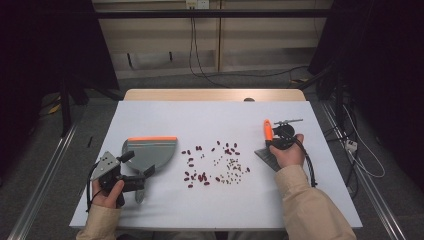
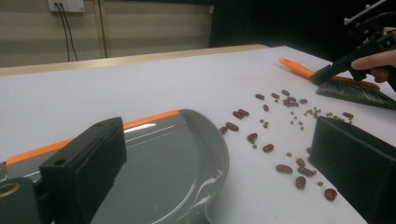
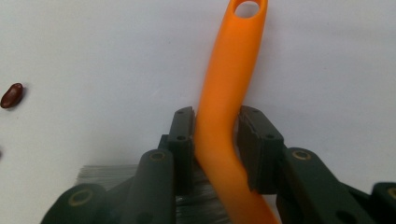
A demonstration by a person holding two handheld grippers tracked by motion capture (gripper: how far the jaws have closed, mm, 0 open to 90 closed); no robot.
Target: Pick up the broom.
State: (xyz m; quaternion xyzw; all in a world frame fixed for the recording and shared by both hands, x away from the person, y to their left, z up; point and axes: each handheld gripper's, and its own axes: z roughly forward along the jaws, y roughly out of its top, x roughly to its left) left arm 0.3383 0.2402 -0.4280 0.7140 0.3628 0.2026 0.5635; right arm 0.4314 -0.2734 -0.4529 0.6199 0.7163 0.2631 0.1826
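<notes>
My grey dustpan (image 1: 152, 152), with its orange strip along the far lip, lies flat on the white table (image 1: 210, 112) toward the near left corner, its handle pointing back at me and its rounded side facing the spill. The red beans (image 1: 196, 176) and smaller pale bits (image 1: 231, 165) are scattered loose across the middle of the table, nearer my edge than the far one, none of them on the pan. My brush (image 3: 224, 121) has a curved orange handle with a hanging hole at its tip and dark bristles (image 1: 266, 156), which rest on the table just right of the spill, toward the right edge.
</notes>
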